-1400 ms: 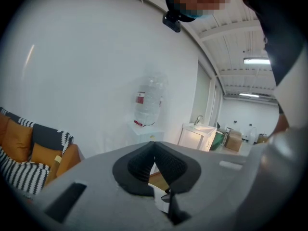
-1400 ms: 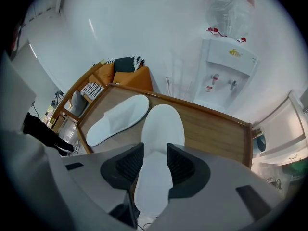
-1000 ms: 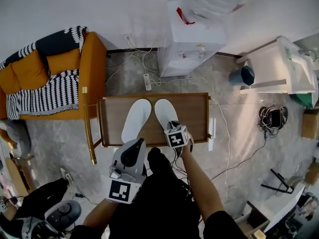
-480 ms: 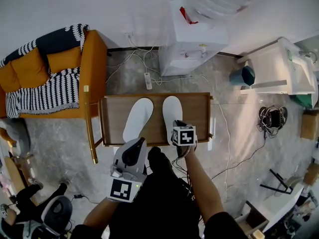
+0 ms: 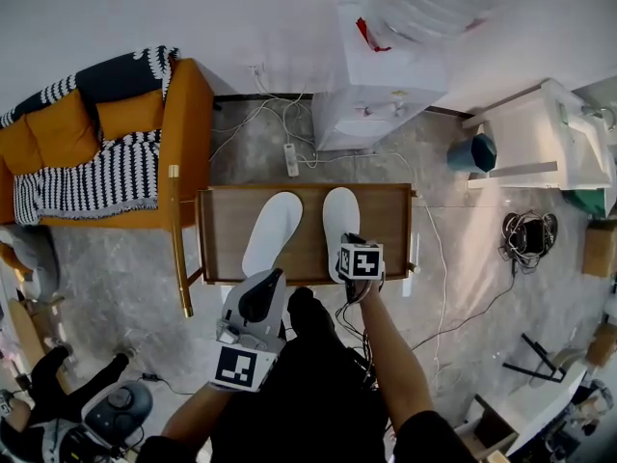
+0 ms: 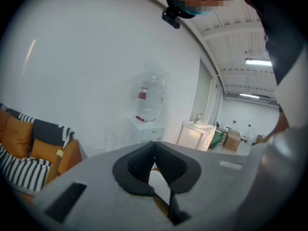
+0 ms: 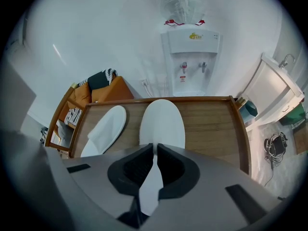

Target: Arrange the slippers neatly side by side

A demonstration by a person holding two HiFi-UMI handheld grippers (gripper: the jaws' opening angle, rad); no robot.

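A: fingers, quick

B: right gripper (image 5: 348, 245) fingers almost together, nipped on the heel edge of the flat white fabric slipper at centre right (image 5: 339, 215). That slipper lies flat on the brown wooden rimmed surface (image 5: 381, 222), toe toward the top of frame. Left gripper (image 5: 276, 278) fingers fully together with nothing in them, sitting lower in the frame than the surface's near edge

A: why the heel?

B: my read is that the thin heel edge is what narrow fingers can pinch, and from there the toe can be swung into line. The second flat white fabric slipper (image 5: 273, 228) sits just beside it at centre left, toe leaning toward the upper right, so toes are near and heels spread. Not parallel yet. I'd judge the left gripper is just kept out of the way

A: what do the views add?

B: the head view hides the pinch under the marker cube. The right gripper (image 7: 155, 162) view shows a white strip of the slipper at centre right (image 7: 162, 121) running between the fingers, with the second slipper (image 7: 107, 126) tilted at left. The left gripper (image 6: 154, 155) view looks almost level, so it gives the closed fingers, a white water dispenser (image 6: 150, 100) and an orange sofa (image 6: 19, 138), but no clear slipper. Only the head view gives both grippers and the whole layout
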